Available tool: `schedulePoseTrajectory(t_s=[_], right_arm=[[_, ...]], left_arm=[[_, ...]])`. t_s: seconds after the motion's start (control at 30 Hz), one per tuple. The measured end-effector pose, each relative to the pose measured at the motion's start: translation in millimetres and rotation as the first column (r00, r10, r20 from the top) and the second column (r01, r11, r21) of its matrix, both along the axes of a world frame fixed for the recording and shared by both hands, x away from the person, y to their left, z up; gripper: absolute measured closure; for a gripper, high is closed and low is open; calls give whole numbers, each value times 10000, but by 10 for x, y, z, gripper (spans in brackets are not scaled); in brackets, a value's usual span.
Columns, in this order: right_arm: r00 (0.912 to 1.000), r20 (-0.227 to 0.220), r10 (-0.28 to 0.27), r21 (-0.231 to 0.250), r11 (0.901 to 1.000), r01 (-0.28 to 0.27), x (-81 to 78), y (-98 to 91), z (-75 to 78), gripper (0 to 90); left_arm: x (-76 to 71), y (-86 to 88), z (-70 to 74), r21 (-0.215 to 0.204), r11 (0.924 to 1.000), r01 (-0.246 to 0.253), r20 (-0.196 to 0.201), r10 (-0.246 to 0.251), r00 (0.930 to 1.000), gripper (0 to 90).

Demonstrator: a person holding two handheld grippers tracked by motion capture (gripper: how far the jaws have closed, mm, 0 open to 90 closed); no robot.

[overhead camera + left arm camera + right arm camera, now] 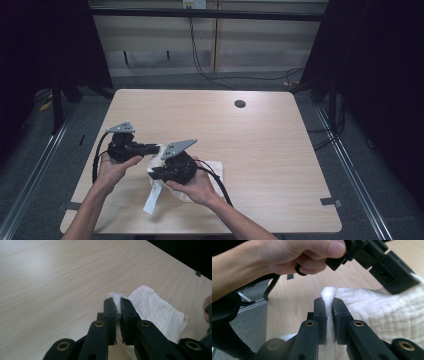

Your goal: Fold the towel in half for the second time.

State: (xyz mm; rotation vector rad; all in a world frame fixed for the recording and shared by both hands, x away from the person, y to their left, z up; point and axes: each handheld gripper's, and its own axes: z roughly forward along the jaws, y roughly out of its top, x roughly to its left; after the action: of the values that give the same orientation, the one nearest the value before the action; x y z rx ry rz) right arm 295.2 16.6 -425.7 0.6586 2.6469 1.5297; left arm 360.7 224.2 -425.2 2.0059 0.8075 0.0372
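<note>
Here, one white cloth (159,186) lies near the front left of the single wooden table (260,150), and two grippers hold it. The left gripper (117,305) has its jaws pressed together on a pinched-up edge of the cloth, the rest of which spreads over the wood to the right in the left gripper view. The right gripper (329,305) is likewise clamped on a raised fold of the same cloth. In the high view the two hands sit close together, the left hand (116,167) just beside the right hand (197,187). One round cable hole (240,104) sits well apart, near the table's far edge.
</note>
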Motion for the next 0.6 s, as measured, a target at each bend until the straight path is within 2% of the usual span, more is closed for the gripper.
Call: schedulePoseTrajectory(t_s=[0.07,0.13,0.4,0.6], right_arm=[[9999,-129,-36,60,10000,37,-9,-27,-37,832],[10000,-23,-52,-3,10000,52,-40,-57,-40,832],[9987,147,-489,460,9978,481,-142,-317,14,829],[9966,234,-793,321,9964,785,-184,-513,33,830]], left_arm=[[-4,-39,8,-93,9999,143,61,-142,9999,846],[-10,-102,28,-14,9994,333,146,-333,9993,845],[-8,-289,30,35,9982,606,57,-606,9981,845],[13,-462,9,145,9964,838,38,-839,9965,846]])
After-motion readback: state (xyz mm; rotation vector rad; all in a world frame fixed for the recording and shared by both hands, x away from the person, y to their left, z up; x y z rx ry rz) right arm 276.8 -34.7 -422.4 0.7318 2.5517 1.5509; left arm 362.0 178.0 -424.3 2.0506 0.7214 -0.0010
